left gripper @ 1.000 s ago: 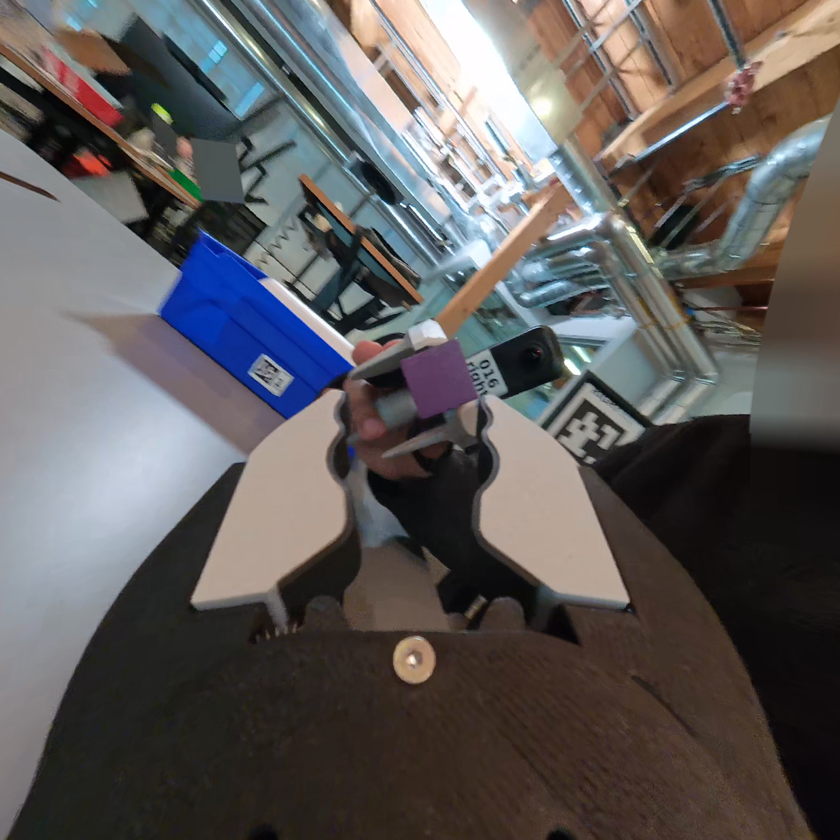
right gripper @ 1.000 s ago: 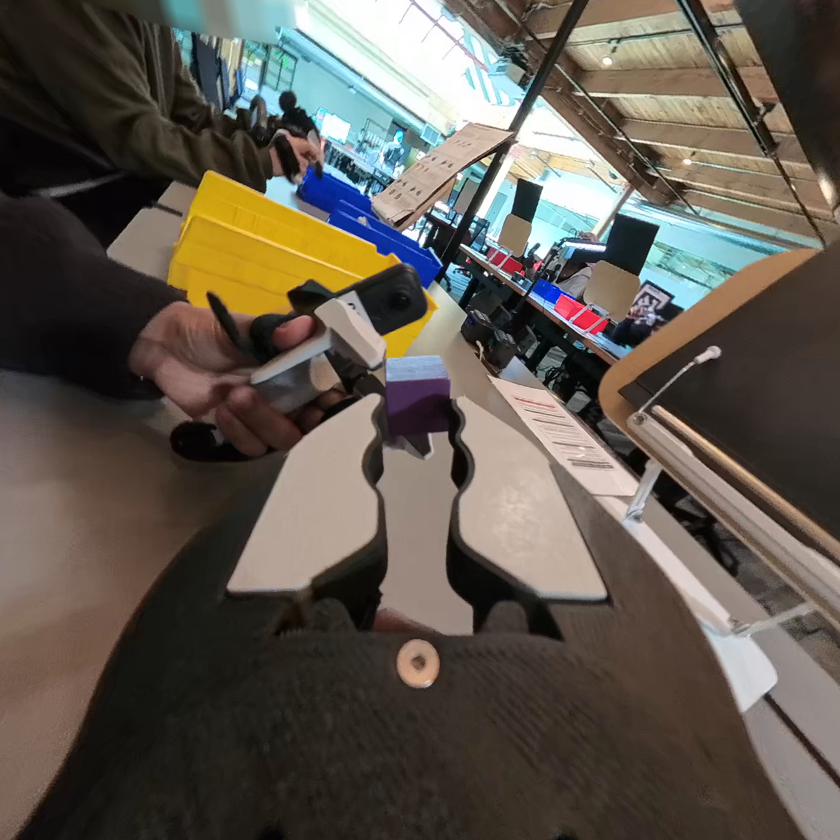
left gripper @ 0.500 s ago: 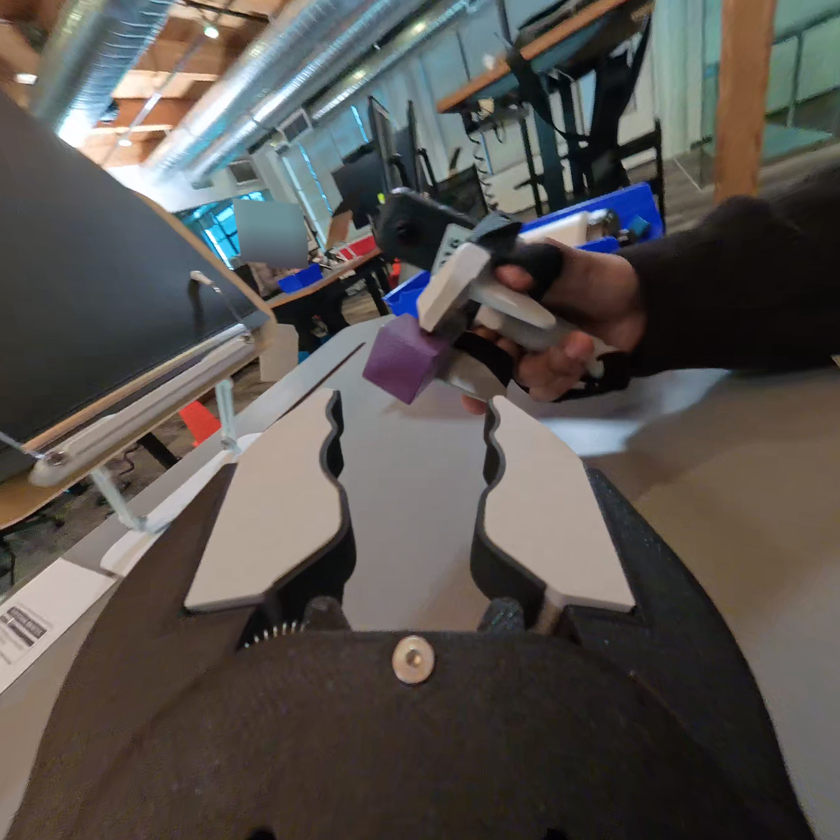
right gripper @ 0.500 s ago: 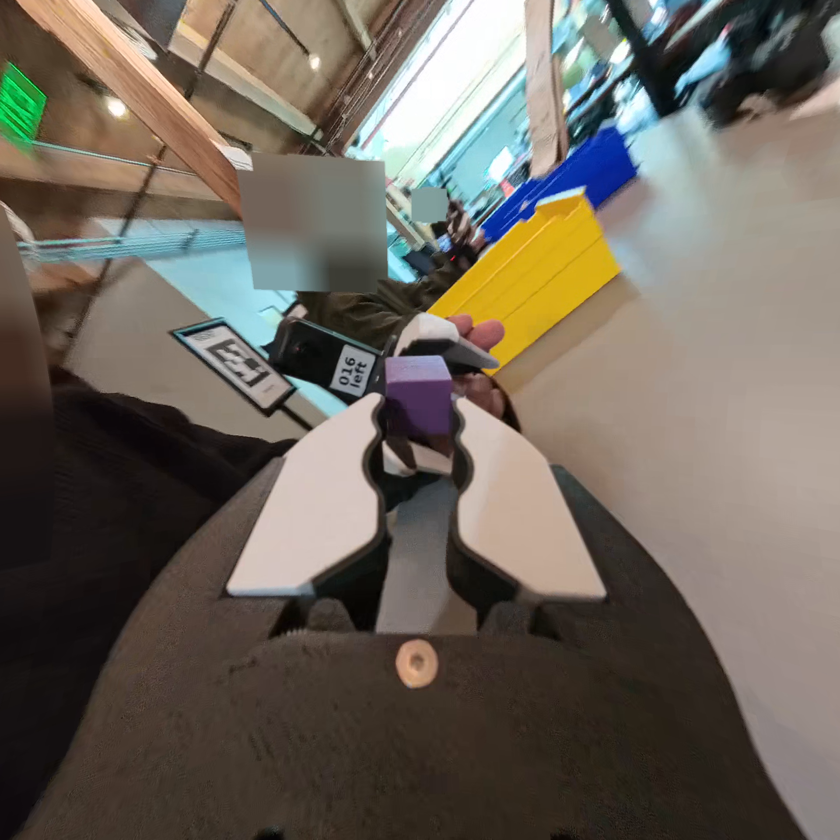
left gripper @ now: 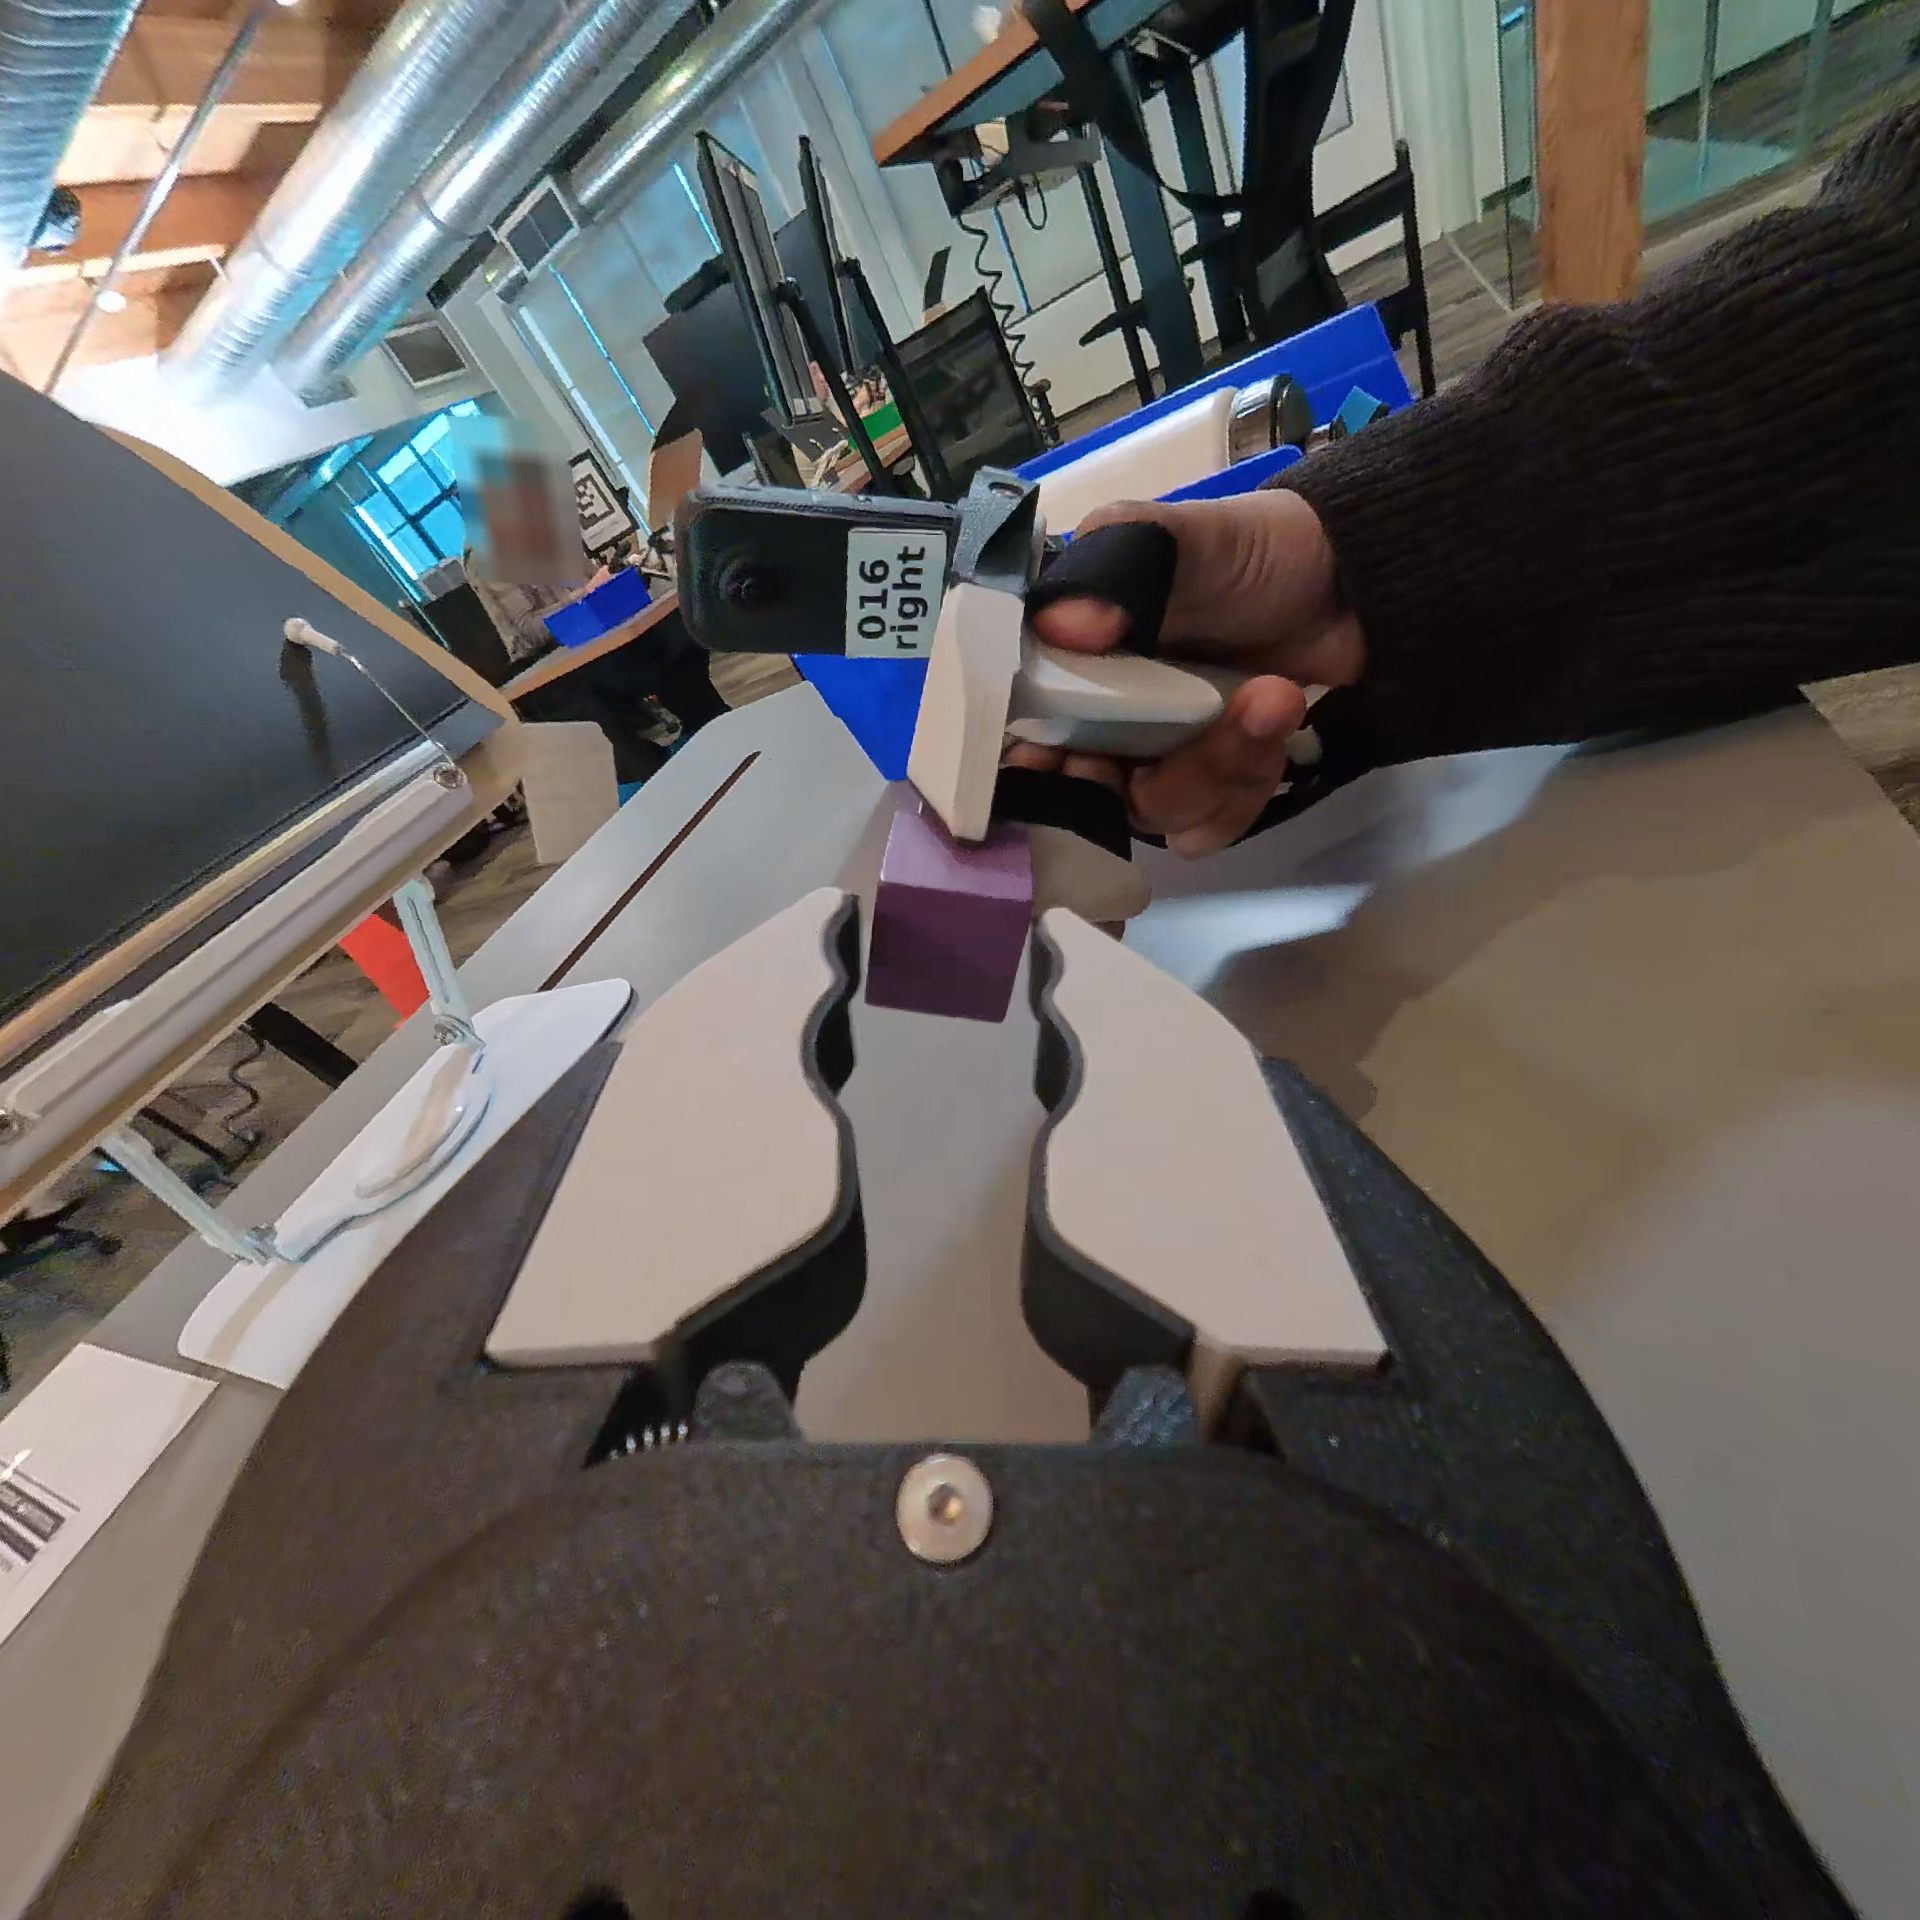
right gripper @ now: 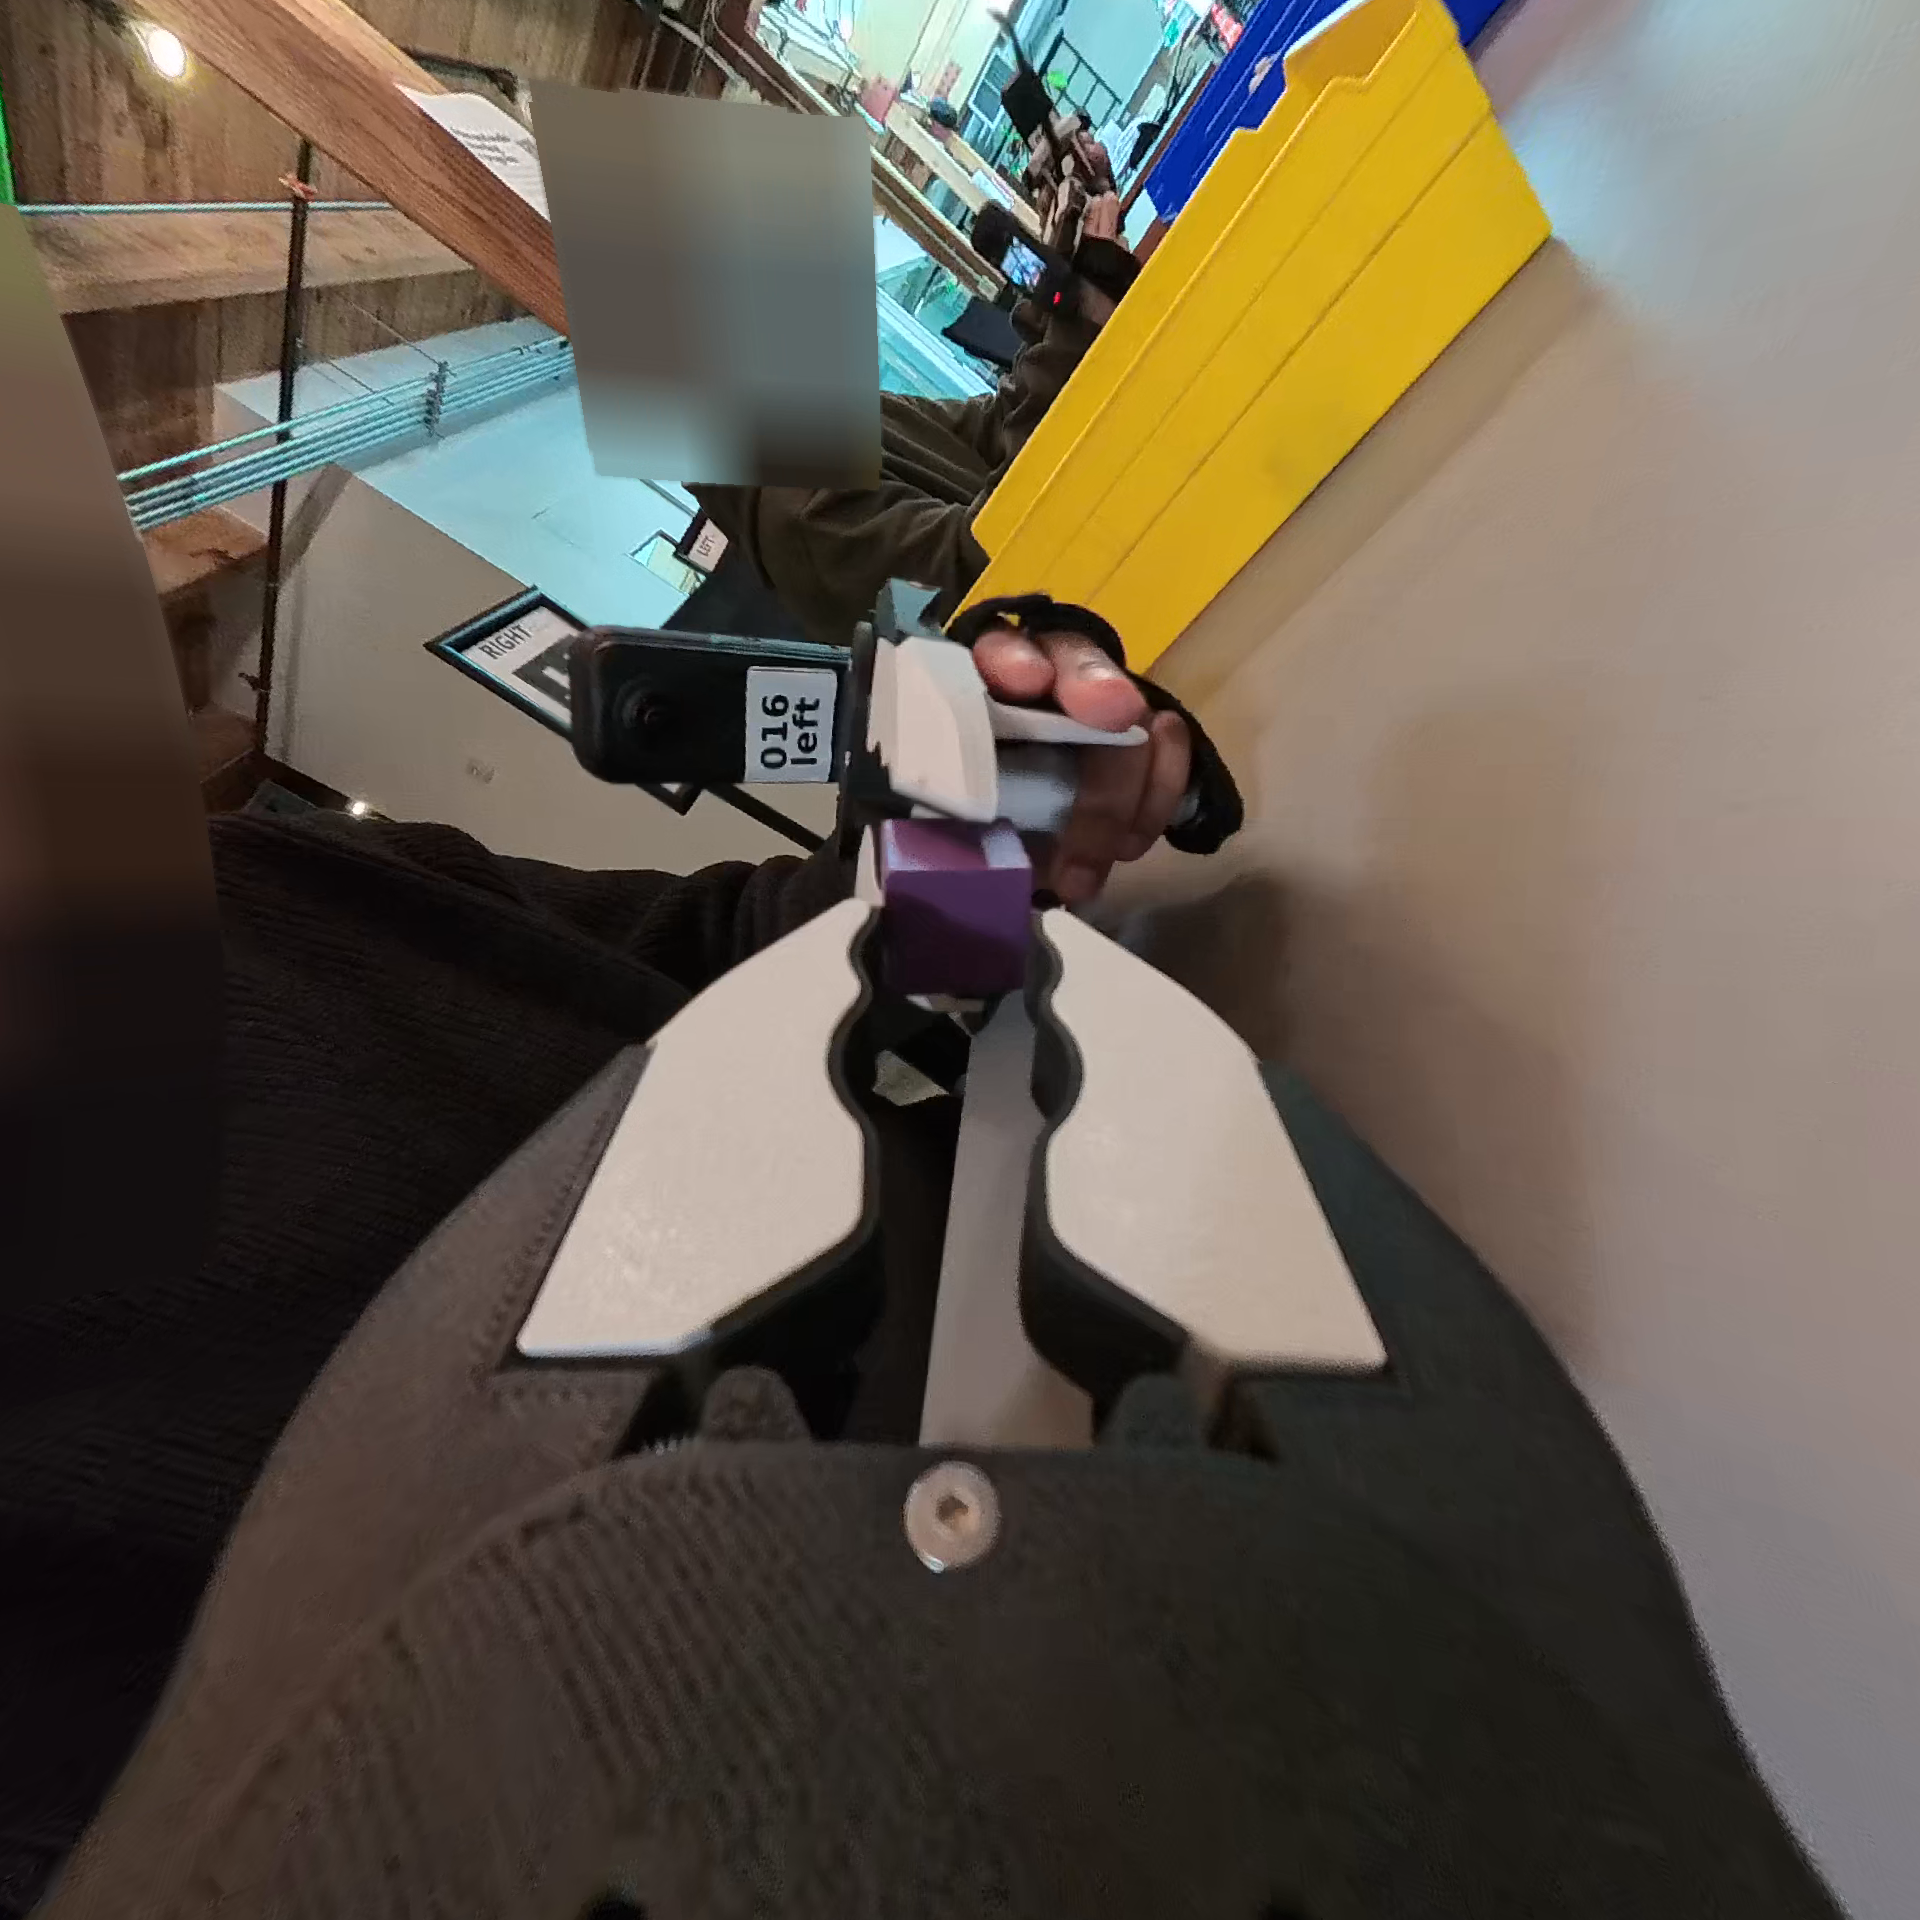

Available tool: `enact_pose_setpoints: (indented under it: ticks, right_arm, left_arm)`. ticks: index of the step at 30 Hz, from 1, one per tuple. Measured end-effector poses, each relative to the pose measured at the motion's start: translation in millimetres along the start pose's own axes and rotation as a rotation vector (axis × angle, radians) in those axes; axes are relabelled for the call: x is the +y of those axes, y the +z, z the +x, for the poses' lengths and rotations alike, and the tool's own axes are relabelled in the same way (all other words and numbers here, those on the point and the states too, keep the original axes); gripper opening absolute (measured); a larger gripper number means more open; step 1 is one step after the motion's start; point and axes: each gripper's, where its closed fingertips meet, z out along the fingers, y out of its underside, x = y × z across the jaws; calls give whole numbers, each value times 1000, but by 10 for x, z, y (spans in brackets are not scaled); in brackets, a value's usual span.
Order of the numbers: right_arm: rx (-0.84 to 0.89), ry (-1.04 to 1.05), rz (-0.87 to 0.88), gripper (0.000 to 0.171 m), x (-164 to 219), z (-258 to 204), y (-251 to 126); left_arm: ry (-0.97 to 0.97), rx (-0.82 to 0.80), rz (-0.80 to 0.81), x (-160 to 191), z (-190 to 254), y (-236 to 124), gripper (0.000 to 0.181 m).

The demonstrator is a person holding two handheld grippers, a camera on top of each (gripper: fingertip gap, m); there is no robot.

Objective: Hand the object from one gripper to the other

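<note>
Silver ducts (left gripper: 343,177) under a wooden ceiling (left gripper: 156,208); desks with monitors (left gripper: 748,281) stand behind.

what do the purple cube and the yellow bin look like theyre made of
Small purple cube: probably painted wood or matte plastic; its faces are flat and dull, with crisp edges and no glare. I cannot tell which. Large yellow bin: likely moulded plastic, from its even colour, faint sheen and stepped ridges along the wall.

The left claw (left gripper: 945,961) has closed in around the purple cube (left gripper: 951,928), now gripped by both claws.
</note>
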Motion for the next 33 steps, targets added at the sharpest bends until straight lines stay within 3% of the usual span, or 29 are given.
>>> enact_pose_setpoints:
  ticks: [10,14,18,22,30,33]
  right_arm:
    - [-34,-8,36,29,-31,-13,2]
    - [97,-154,147,62,-154,157,-31]
    - [207,-330,249,73,-320,186,-124]
    - [273,-482,351,73,-471,136,-253]
    - [283,-609,422,75,-579,102,-225]
    - [361,-908,353,78,-485,30,-50]
  left_arm:
    - [9,1,0,-27,-27,-8,28]
    - [-59,-45,-5,0,-158,-34,28]
    - [-265,-46,42,7,-299,-92,28]
    - [-559,6,148,-46,-415,-163,28]
    - [-819,32,213,98,-577,-205,28]
    - [-1057,154,301,60,-572,-210,27]
